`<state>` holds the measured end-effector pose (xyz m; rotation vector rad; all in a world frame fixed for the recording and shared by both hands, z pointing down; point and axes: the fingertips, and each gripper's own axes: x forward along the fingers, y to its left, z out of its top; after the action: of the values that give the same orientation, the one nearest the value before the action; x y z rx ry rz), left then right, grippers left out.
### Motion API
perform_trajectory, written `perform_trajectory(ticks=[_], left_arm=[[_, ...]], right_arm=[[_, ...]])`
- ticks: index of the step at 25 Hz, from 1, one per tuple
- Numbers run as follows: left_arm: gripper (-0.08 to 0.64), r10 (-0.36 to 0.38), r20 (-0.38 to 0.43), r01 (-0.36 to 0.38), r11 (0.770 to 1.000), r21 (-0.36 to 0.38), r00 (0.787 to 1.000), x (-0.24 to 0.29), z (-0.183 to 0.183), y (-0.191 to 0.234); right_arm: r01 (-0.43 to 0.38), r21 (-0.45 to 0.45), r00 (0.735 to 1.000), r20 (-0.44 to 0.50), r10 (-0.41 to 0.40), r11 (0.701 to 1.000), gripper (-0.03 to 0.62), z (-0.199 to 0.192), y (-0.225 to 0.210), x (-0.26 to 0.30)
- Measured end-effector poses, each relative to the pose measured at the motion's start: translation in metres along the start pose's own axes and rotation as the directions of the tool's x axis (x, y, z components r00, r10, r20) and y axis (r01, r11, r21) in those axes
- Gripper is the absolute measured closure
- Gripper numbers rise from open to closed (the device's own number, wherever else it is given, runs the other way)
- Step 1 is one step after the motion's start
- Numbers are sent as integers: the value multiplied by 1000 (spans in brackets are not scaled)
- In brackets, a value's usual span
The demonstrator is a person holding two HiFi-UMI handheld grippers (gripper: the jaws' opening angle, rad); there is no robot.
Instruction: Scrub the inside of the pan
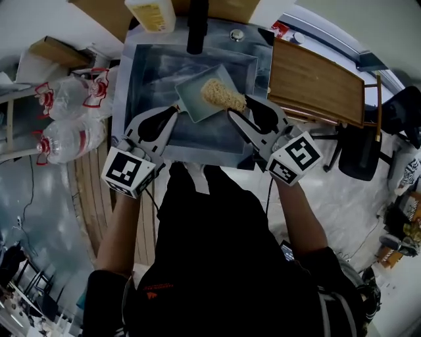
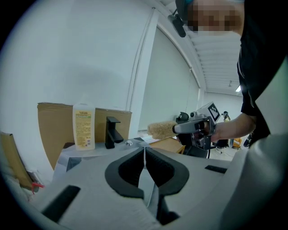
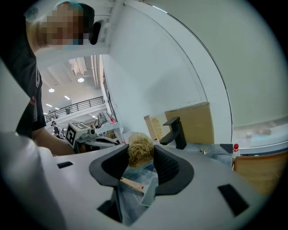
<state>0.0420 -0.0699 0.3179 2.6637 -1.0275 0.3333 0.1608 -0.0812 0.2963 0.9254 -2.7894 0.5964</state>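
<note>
A square grey pan (image 1: pixel 197 99) sits tilted in the steel sink (image 1: pixel 141 72). My left gripper (image 1: pixel 176 110) is shut on the pan's near-left corner; in the left gripper view a thin metal edge (image 2: pixel 146 184) stands between its closed jaws. My right gripper (image 1: pixel 238 107) is shut on a straw-coloured scrubber (image 1: pixel 222 95), which lies on the inside of the pan. In the right gripper view the scrubber (image 3: pixel 140 150) fills the gap between the pads, with the pan (image 3: pixel 135 175) showing below. From the left gripper view the scrubber (image 2: pixel 161 129) sticks out of the right gripper (image 2: pixel 176 129).
A black faucet (image 1: pixel 197 26) and a soap bottle (image 1: pixel 151 14) stand behind the sink. A wooden board (image 1: pixel 316 82) lies to the sink's right. Plastic water bottles (image 1: pixel 66 118) lie at its left. Cardboard (image 2: pixel 54 128) leans at the back.
</note>
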Motion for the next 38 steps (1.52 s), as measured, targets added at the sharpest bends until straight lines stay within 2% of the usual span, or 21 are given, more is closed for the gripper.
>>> perform_trajectory(ticks=[3, 7, 12, 20, 29, 38], left_arm=[[534, -10, -34, 10, 1000, -7, 999, 4, -15, 16], [534, -44, -62, 46, 998, 30, 997, 11, -36, 36], [534, -73, -91, 75, 997, 20, 993, 21, -60, 51], [532, -87, -138, 89, 996, 6, 987, 30, -94, 67], [532, -89, -165, 82, 995, -52, 982, 38, -128, 79], [534, -76, -171, 65, 996, -68, 982, 45, -141, 91]], right_arm=[[19, -9, 999, -30, -20, 1000, 417, -10, -9, 17], [42, -11, 997, -64, -43, 999, 417, -21, -22, 38], [57, -23, 992, -109, -59, 998, 417, -35, -35, 59], [37, -49, 979, -200, -46, 998, 417, -71, -48, 95], [-21, -94, 946, -324, -11, 995, 417, -112, -65, 134], [-57, -142, 892, -451, -13, 988, 417, -150, -69, 159]])
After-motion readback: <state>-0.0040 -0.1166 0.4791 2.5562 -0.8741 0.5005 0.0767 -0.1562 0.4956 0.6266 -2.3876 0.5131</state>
